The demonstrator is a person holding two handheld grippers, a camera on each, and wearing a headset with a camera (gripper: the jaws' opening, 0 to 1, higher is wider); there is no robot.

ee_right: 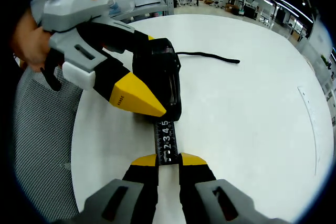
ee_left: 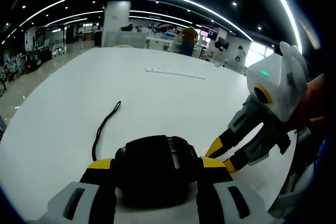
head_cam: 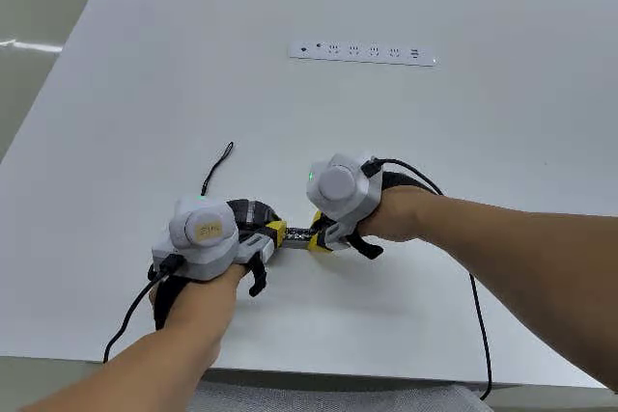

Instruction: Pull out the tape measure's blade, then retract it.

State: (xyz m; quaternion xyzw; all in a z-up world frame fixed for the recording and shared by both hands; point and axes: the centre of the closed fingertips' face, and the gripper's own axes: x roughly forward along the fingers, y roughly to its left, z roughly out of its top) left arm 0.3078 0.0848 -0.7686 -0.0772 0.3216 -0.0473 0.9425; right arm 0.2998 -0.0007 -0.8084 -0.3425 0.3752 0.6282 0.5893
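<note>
While the left hand-held gripper (ee_left: 157, 165) clamps the black tape measure (ee_right: 160, 74) on the near side of the white surface (head_cam: 290, 123), the right hand-held gripper (ee_right: 168, 160) pinches its blade (ee_right: 165, 140) just to the right. A short numbered length shows between them.

The white table (head_cam: 463, 142) is left bare to the far side and to the right. Just far-left of the left gripper (head_cam: 268, 236), a thin black cord (head_cam: 217, 169) is laid flat. A power strip (head_cam: 362, 51) is set well beyond. The gap to the right gripper (head_cam: 317, 238) is bridged by the tape measure (head_cam: 253, 214) and its blade (head_cam: 297, 234).
</note>
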